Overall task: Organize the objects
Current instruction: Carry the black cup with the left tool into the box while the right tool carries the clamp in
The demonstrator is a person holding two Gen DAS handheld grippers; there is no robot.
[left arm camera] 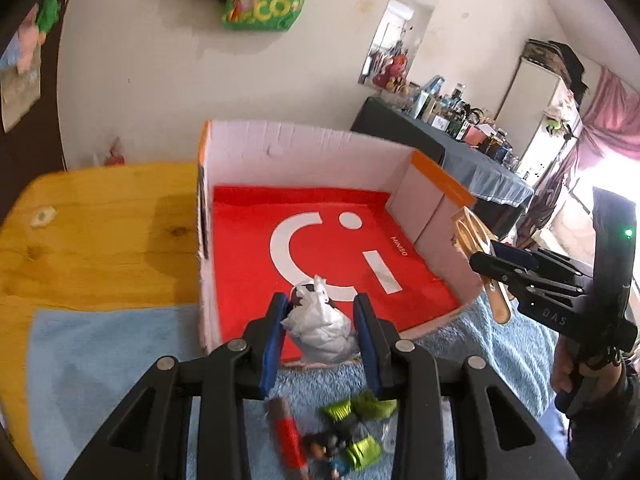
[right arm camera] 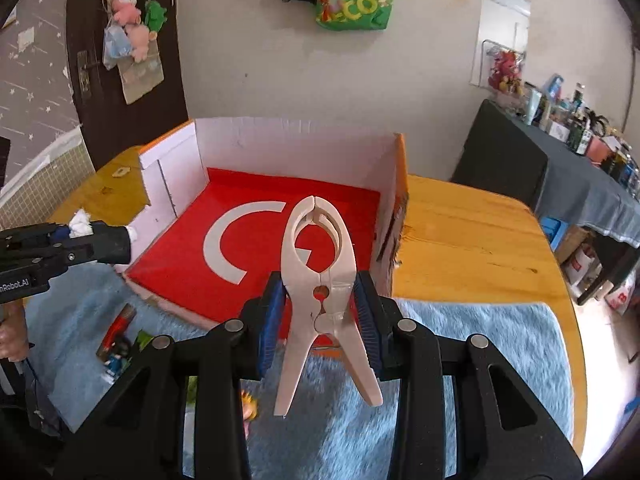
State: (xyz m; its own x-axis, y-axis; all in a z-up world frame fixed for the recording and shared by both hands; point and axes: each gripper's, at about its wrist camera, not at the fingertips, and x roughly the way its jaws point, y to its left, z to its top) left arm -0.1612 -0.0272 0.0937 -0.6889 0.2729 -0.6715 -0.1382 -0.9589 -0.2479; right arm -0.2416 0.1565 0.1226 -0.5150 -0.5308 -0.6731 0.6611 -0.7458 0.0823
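Left wrist view: left gripper (left arm camera: 320, 320) clamps crumpled white paper (left arm camera: 320, 332); right gripper (right arm camera: 320, 312) clamps a beige clothespin (right arm camera: 320, 280), red-lined box (right arm camera: 288, 144) ahead.

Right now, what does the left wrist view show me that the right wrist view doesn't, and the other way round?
Left wrist only: the left gripper head-on, shut on a crumpled white bundle, and green crinkled wrappers on the blue mat.

Right wrist only: the right gripper head-on, shut on a large pale clothes peg, and bare wooden table to the right of the box.

Both: the open box with its red liner, the fluffy blue mat, and the red tube lying on the mat.
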